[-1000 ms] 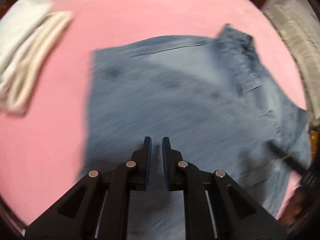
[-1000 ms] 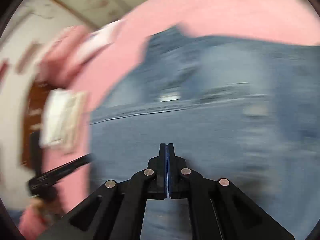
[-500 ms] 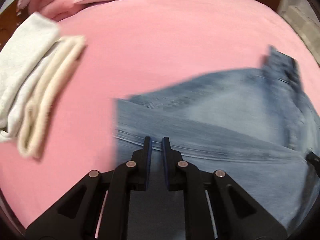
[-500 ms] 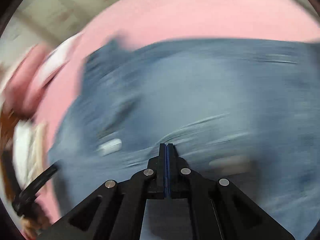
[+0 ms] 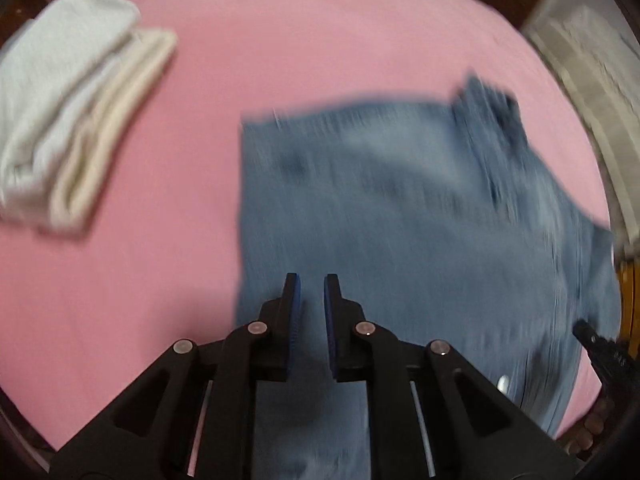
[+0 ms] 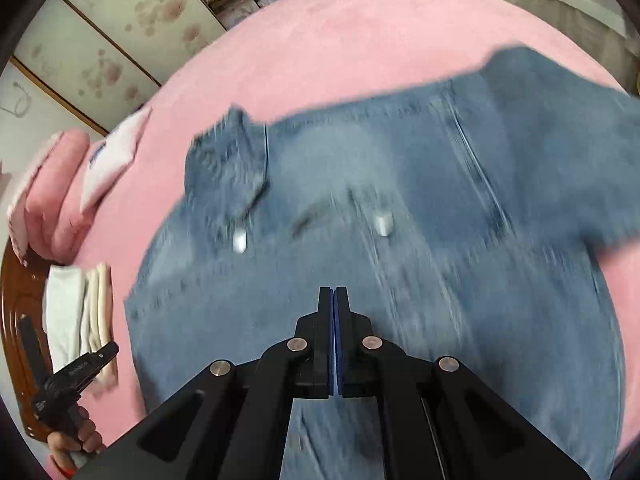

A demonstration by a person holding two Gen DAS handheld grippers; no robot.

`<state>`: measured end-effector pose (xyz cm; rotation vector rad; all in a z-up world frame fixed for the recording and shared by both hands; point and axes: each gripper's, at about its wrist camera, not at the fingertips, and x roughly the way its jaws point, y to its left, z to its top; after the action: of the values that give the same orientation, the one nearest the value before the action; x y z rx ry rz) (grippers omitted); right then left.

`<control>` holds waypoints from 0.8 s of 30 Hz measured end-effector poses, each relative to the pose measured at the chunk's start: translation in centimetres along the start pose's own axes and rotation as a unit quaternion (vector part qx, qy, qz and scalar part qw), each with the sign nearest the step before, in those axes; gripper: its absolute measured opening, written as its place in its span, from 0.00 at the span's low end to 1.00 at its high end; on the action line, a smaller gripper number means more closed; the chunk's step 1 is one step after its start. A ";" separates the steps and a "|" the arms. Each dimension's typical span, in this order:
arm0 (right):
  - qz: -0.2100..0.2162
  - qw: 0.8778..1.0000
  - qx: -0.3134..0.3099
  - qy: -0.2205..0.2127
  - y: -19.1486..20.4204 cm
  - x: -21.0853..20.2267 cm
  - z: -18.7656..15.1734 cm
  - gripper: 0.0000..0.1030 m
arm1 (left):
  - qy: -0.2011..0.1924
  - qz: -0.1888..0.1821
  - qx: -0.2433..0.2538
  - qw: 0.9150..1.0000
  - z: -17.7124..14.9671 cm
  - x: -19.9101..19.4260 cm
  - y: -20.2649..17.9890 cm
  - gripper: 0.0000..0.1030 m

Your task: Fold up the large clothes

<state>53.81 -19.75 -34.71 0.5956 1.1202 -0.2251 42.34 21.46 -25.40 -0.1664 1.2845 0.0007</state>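
Showing two metal snaps (image 6: 383, 225) on denim shirt (image 6: 400, 200) — right view only; left gripper (image 5: 311, 280) slightly apart, right gripper (image 6: 333, 292) together, empty — writing unreadable.

Both views: soft, even indoor light, no glare, source not visible. Strong fisheye bending; black vignette at corners. Left wrist view: heavy motion blur across denim shirt (image 5: 400, 216) and folded white towels (image 5: 68, 112) at far left edge of pink bed (image 5: 320, 40); left gripper (image 5: 311, 292) itself sharp. Right wrist view: shirt (image 6: 400, 220) streaked, snaps smeared into pale dashes; right gripper (image 6: 333, 300) crisp. Faint shadow under shirt's left edge.
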 end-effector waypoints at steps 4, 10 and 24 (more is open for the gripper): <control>-0.005 0.997 0.067 0.039 -3.4 -3.3 -6.9 0.21 | 0.088 -0.012 0.012 0.996 -5.8 1.4 -2.9 0.09; -0.036 0.991 0.118 0.055 -8.1 -6.2 -11.6 0.59 | 0.163 -0.032 0.072 0.983 -11.9 1.6 -7.9 0.55; -0.071 0.967 0.244 -0.021 -22.9 -12.6 -8.9 0.88 | 0.121 -0.032 0.147 0.981 -11.0 -3.1 -26.1 0.70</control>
<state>30.98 -35.26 -33.79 0.9410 1.0709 -0.6467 33.40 -5.45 -22.26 0.0481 1.5039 -0.2701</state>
